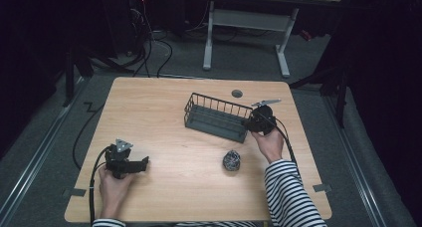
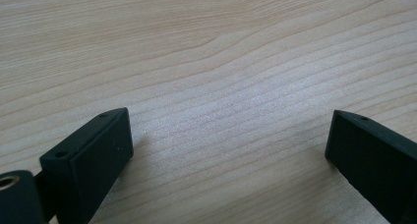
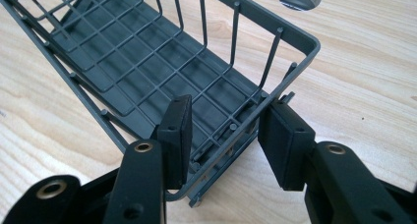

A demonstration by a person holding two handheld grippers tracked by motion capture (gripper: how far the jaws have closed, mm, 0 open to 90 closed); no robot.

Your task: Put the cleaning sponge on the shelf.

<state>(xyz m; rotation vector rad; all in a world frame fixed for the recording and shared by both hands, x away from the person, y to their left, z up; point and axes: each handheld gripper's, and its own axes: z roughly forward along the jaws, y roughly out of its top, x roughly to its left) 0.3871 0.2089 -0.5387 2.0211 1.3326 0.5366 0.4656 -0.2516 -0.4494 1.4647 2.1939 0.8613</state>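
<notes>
A dark wire basket [image 1: 215, 118] lies on the wooden table [image 1: 164, 117], right of centre, and it is empty. My right gripper [image 1: 250, 123] is at the basket's right end. In the right gripper view the right gripper [image 3: 226, 108] straddles the basket's [image 3: 309, 43] end corner, one pad inside on the grid floor side, the other outside against the rim, shut on it. My left gripper [image 1: 145, 163] rests near the front left of the table. In the left gripper view the left gripper [image 2: 228, 130] stands wide open over bare wood.
A dark crumpled ball [image 1: 231, 160] sits on the table in front of the basket, close to the right forearm in a striped sleeve [image 1: 288, 194]. A round cable hole [image 1: 237, 93] is behind the basket. Another desk's legs [image 1: 283, 53] stand beyond the table.
</notes>
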